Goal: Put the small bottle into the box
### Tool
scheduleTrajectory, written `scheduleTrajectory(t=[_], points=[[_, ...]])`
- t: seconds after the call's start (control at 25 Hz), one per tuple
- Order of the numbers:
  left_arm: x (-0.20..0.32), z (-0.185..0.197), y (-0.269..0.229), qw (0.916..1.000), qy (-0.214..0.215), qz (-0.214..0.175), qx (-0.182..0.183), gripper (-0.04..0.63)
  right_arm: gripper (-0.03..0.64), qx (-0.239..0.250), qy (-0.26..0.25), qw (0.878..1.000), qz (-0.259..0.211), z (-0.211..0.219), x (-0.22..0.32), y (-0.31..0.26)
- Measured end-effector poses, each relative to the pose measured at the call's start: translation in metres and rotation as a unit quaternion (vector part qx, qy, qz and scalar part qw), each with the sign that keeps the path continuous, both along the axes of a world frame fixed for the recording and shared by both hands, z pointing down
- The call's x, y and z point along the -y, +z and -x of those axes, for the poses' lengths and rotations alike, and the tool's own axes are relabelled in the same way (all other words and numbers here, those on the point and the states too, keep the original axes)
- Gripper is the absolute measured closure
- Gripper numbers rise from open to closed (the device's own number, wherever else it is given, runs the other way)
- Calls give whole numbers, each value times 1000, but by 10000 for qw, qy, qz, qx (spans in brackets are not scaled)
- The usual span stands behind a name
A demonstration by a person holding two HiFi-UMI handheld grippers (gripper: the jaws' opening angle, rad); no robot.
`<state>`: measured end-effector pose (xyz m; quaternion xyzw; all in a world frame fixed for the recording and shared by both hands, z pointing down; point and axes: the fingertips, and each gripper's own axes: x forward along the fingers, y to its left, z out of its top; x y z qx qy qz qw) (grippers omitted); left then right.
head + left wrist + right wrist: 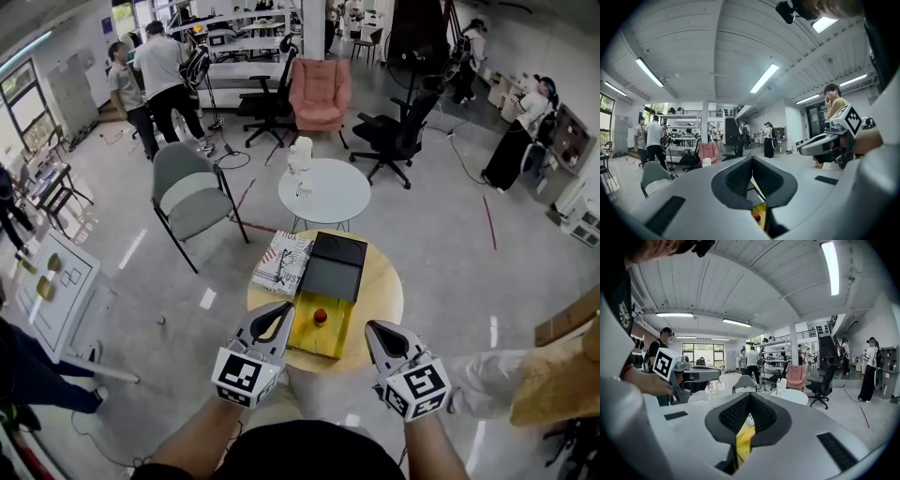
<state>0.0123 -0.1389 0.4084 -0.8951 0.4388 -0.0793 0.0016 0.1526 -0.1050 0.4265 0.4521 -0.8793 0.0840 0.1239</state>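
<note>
Room: open workshop with a grey floor; people stand at the far benches, and a grey chair point(187, 192), a pink armchair point(319, 89) and a white round table point(328, 192) stand beyond the work spot.
Counter: round and wooden point(382, 292), directly in front of the person.
Box: yellow point(305, 345), near the counter's front edge, with its black lid point(335, 267) lying open on the far side.
Small bottle: it shows as a red cap point(320, 316) inside the yellow box, about midway across it; the left gripper view catches that cap point(756, 216) low between the tongs, well beyond them.
Magazine: printed pages point(284, 262), flat on the counter, touching the left side of the lid.
Left tongs: point(279, 311) held above the counter's near left edge, just beside the box; tips together with nothing between them point(752, 159).
Right tongs: point(375, 330) held over the near right edge, apart from the box; tips closed on nothing point(749, 397).
Marker cubes: one on each gripper, facing up at the head camera.
</note>
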Motion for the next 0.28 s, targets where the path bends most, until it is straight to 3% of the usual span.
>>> scheduleTrajectory(t=[0.28], points=[[-28, -7, -5, 9999, 95, -27, 18, 578, 604, 20, -12, 10000, -1, 0, -22, 0]])
